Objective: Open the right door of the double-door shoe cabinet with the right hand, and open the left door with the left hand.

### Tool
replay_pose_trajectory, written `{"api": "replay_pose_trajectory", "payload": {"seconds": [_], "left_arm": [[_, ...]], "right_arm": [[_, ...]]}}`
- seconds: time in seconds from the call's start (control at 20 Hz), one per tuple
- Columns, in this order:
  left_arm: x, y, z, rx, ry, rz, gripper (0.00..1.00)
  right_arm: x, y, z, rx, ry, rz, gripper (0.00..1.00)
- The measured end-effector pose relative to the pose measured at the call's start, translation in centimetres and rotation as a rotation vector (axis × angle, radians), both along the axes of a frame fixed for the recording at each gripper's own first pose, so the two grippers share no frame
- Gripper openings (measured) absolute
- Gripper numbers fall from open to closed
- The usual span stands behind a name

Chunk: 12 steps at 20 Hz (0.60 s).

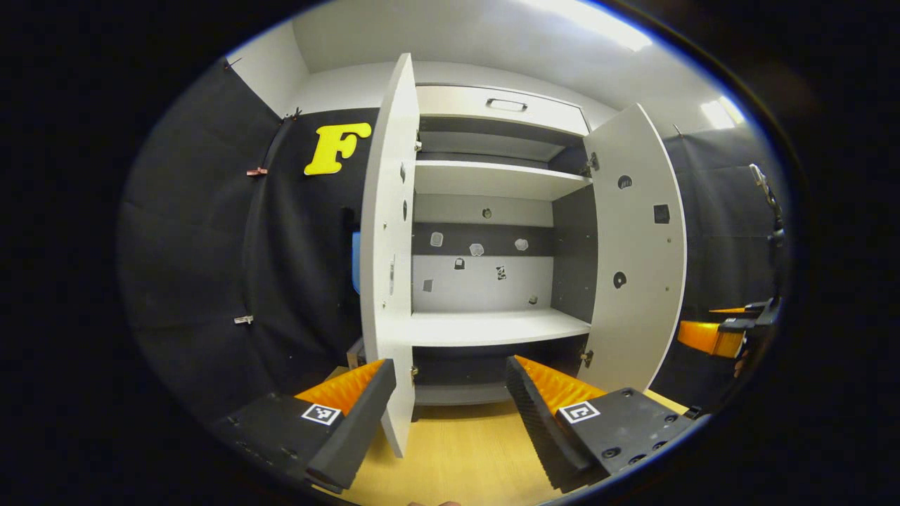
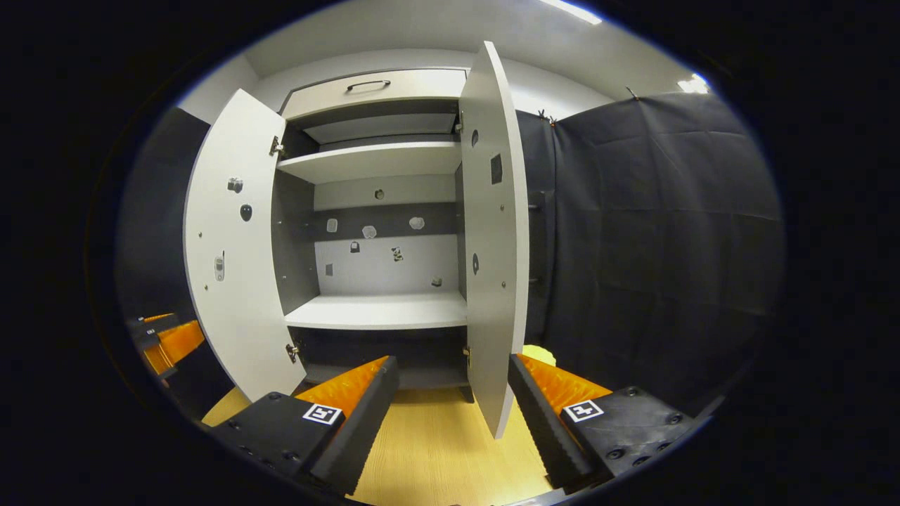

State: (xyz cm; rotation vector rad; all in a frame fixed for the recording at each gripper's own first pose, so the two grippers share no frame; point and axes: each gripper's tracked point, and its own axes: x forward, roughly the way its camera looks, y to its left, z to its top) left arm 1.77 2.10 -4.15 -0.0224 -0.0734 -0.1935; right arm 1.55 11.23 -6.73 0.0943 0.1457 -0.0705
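White laminate double-door shoe cabinet (image 1: pixel 492 330) at the far wall has left door (image 1: pixel 387 253) and right door (image 2: pixel 496 232) both swung out, left gripper (image 1: pixel 450 414) and right gripper (image 2: pixel 453 414) gaping wide, holding nothing; task looks done, next is backing off.

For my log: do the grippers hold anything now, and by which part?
Nothing is held. The left gripper and right gripper are open; each door edge stands between the fingers, ungripped.
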Motion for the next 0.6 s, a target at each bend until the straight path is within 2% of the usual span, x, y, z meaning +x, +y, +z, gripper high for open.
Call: {"api": "replay_pose_trajectory", "payload": {"seconds": [0.2, 0.6], "left_arm": [[0.2, -2.2, 1.2, -0.044, -0.001, 0.02, 0.97], [0.7, -2.5, 1.5, -0.036, -0.013, 0.11, 0.96]], "right_arm": [[1.1, 0.0, -0.5, 0.013, -0.008, 0.049, 0.98], [2.6, 2.0, -2.5, 0.039, 0.028, 0.161, 0.98]]}}
